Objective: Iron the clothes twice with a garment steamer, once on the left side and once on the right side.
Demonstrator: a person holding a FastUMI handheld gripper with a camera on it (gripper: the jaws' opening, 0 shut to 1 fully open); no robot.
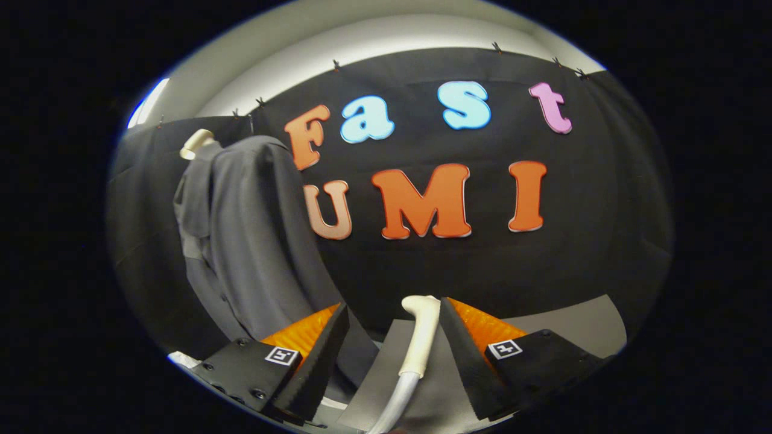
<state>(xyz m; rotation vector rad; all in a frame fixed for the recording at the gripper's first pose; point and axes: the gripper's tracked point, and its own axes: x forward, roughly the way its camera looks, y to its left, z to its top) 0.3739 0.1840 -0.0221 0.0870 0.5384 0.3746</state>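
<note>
Gripper [393,313] level, facing forward, fingers [329,355] spread wide apart, pressing on nothing.

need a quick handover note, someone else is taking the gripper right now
Gripper: fingers open, nothing pressed between them.
Steamer: its cream handle stands upright between the fingers, close by the right one, hose trailing down from it. Cannot tell if that finger touches it.
Dark shirt: hangs on a stand beyond the left finger.
Done: cannot tell whether either pass has been made.
Left: grip the steamer; steam whatever sides remain.
</note>
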